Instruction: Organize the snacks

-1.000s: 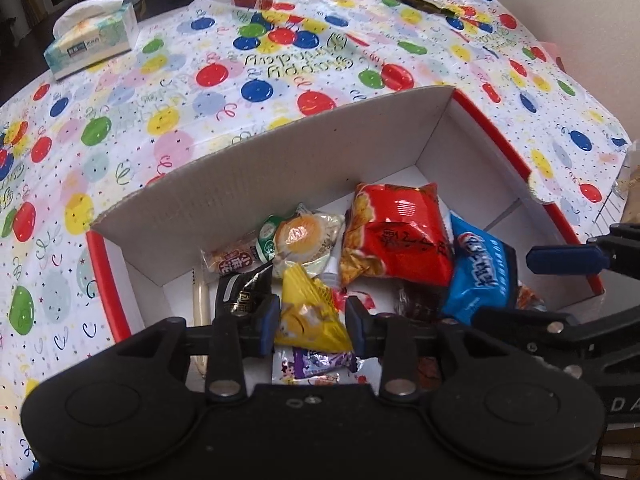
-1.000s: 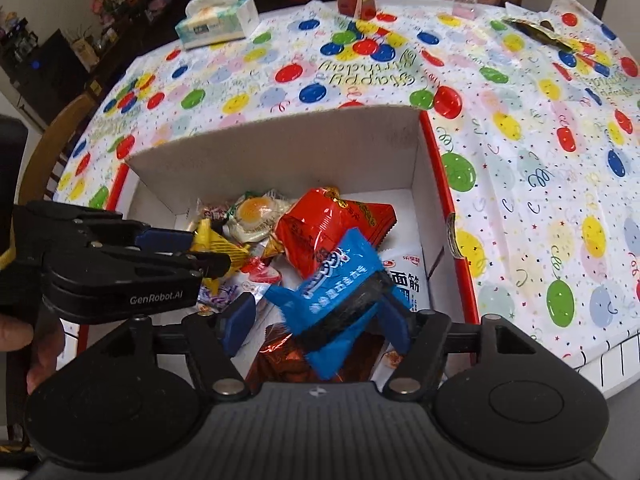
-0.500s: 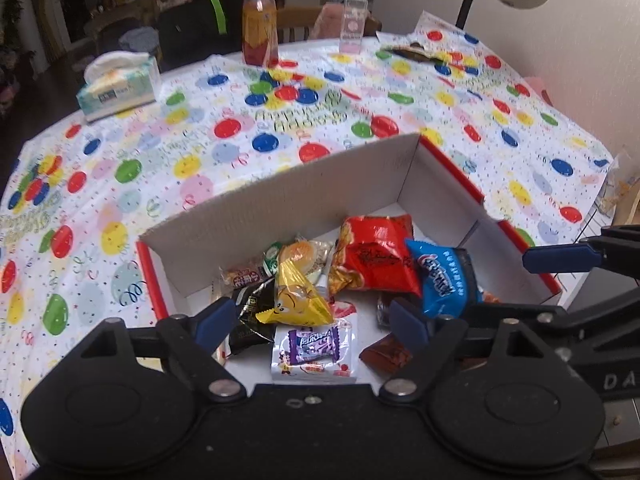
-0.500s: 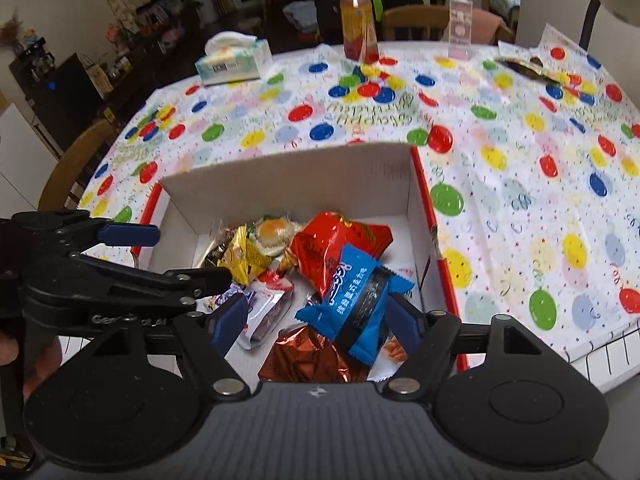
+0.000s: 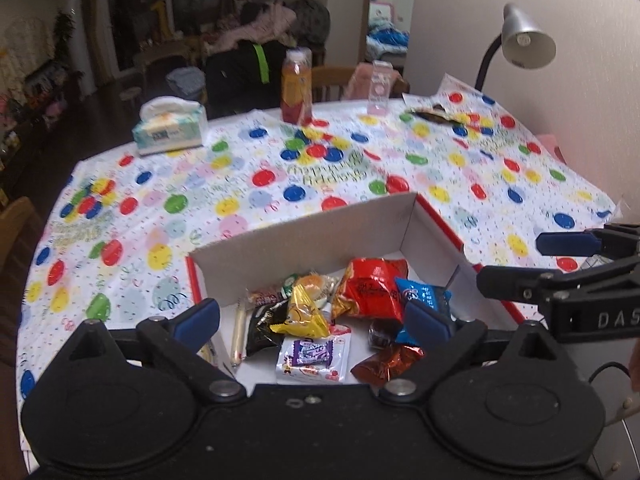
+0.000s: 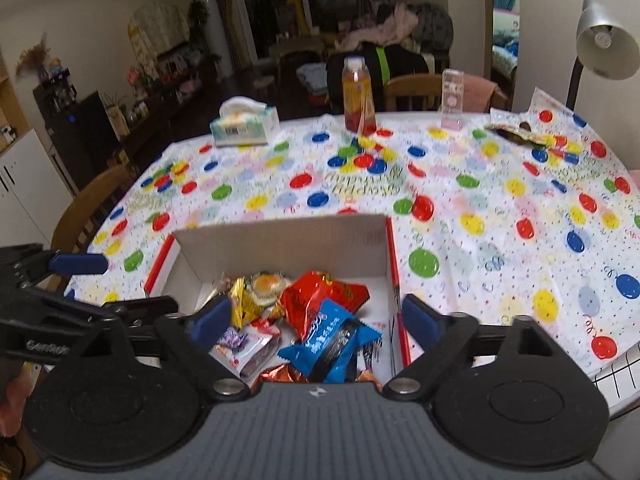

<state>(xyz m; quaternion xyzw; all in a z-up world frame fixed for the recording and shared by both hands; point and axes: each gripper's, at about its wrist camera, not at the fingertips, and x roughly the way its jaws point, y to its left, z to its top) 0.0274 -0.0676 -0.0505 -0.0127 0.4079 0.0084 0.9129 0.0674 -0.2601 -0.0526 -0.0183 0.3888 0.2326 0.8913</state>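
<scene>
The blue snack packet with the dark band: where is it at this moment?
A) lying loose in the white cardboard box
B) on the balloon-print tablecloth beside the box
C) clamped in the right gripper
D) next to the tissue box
A: the blue snack packet with the dark band lies on the other snacks inside the white cardboard box, and the right gripper is spread wide open above it, touching nothing.

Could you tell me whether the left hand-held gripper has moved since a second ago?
Yes. The left hand-held gripper has opened and pulled up and back from the box, leaving the yellow packet inside.
</scene>
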